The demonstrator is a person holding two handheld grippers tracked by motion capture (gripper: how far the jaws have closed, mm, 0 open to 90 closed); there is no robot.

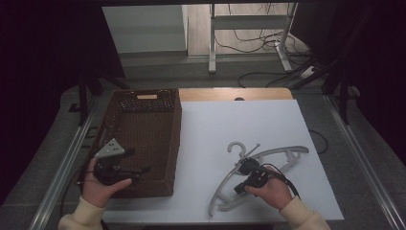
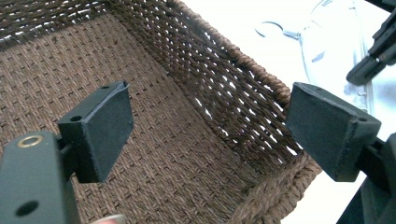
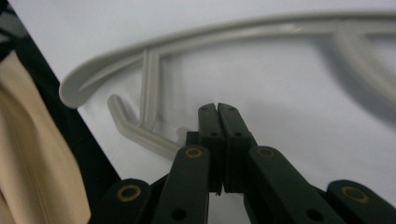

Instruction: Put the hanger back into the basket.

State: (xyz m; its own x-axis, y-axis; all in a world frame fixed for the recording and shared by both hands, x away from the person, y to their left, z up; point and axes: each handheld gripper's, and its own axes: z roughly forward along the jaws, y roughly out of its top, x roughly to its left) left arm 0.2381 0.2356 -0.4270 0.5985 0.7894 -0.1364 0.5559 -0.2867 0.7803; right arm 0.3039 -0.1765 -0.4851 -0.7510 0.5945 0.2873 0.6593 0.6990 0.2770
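A lab or recording bay is indicated: white surface (image 1: 268, 129) framed by aluminium rails (image 1: 62, 167), dark curtains hung at both sides, loose cables (image 1: 253, 43) trailed across the floor, desk frame (image 1: 249, 33) parked behind.

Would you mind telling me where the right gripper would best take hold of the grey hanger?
Probably the thin curved arm of the hanger, from above with the jaws across it. It lies flat on the white table, so only a top approach fits. The right gripper, shut, must open first.
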